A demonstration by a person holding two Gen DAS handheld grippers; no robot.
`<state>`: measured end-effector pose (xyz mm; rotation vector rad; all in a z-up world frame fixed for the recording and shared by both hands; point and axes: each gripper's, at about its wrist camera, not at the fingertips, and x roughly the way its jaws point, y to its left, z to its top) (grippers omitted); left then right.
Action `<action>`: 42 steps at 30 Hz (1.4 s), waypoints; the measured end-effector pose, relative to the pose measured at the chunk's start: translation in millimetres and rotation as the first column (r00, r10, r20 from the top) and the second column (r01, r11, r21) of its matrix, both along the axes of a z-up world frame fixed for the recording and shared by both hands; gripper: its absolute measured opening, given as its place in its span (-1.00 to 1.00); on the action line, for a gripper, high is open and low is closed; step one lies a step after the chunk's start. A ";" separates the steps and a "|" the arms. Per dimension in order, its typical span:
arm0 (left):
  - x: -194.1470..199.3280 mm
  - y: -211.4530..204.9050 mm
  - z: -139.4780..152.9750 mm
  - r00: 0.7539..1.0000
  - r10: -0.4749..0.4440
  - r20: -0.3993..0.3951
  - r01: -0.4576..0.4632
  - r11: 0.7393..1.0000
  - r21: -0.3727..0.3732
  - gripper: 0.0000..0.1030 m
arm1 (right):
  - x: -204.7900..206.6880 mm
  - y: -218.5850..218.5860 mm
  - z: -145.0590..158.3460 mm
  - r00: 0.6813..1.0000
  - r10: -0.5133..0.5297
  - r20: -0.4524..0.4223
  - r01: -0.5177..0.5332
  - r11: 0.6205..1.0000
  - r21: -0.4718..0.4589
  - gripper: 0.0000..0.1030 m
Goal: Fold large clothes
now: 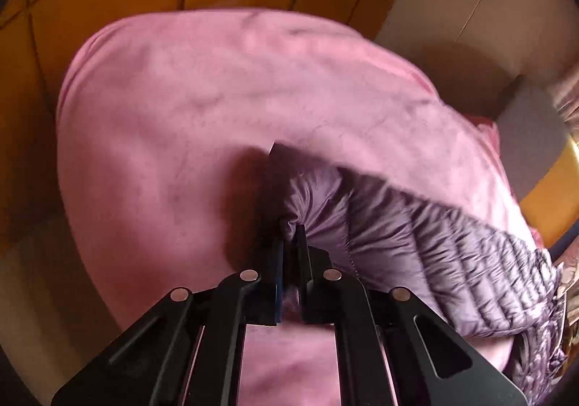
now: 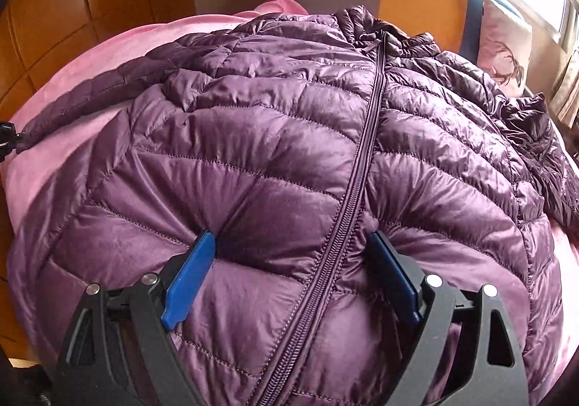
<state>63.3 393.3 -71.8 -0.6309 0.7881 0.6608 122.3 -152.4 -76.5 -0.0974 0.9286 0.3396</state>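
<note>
Now, step in hand: folding the left sleeve in over the body of the purple down jacket (image 2: pixel 289 138).
Jacket: lies front-up, zipped, spread across the pink blanket (image 1: pixel 173 109) on the bed; collar at the far end, hem nearest the right wrist camera.
Left gripper (image 1: pixel 291 225): jaws together, clamped on the cuff end of the sleeve (image 1: pixel 416 225) — sleeve trails off to the right toward the jacket body, partly lifted off the blanket.
Right gripper (image 2: pixel 289 243): jaws wide apart, blue pads (image 2: pixel 191 272) resting on the lower front panels, one each side of the zip (image 2: pixel 362 160); nothing pinched between them.
How to do it well: carry the cuff low and across toward the zip line, so the sleeve lays flat rather than twisted — keep the pinch on the cuff until it rests on the chest.
Right side's part: press down lightly as an anchor, so the slippery shell does not slide with the pull.
Risk: puffy quilting springs back; smooth the fold before letting go.
Other sleeve: lies bunched at the far right, likely next.
</note>
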 end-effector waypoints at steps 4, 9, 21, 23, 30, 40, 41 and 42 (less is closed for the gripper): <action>-3.4 -15.7 15.9 0.999 0.045 -0.030 -0.043 0.996 0.082 -0.05 | 0.5 -8.6 1.2 1.000 -0.006 -0.004 0.006 1.000 0.024 0.75; -14.3 -64.7 62.0 0.991 -0.008 0.137 -0.017 0.983 0.180 0.66 | 2.1 -17.8 13.2 0.999 0.019 -0.040 -0.017 0.998 0.064 0.75; 66.2 -345.0 54.6 0.660 -0.743 0.111 0.703 0.663 0.258 0.66 | 2.9 -330.5 39.2 0.668 -0.723 -0.177 0.736 0.604 0.306 0.37; 75.4 -381.8 44.0 0.596 -0.799 0.084 0.762 0.595 0.256 0.66 | -13.6 -383.6 32.5 0.527 -0.831 -0.179 0.837 0.471 0.277 0.43; 91.3 -415.4 2.6 0.563 -0.826 0.003 0.814 0.555 0.169 0.66 | -24.8 -499.1 13.5 0.317 -0.938 -0.143 0.933 0.281 0.224 0.67; 99.9 -419.4 -21.9 0.590 -0.807 -0.041 0.803 0.580 0.134 0.76 | 36.1 -567.9 60.0 0.365 -0.928 -0.072 0.918 0.347 0.191 -0.84; 100.2 -421.2 -22.6 0.590 -0.806 -0.047 0.803 0.580 0.137 0.76 | 36.4 -578.6 65.7 0.349 -0.935 -0.066 0.923 0.331 0.196 -0.86; 100.8 -421.6 -23.3 0.590 -0.806 -0.051 0.803 0.580 0.136 0.77 | 36.0 -590.6 68.8 0.323 -0.944 -0.068 0.933 0.305 0.189 -0.89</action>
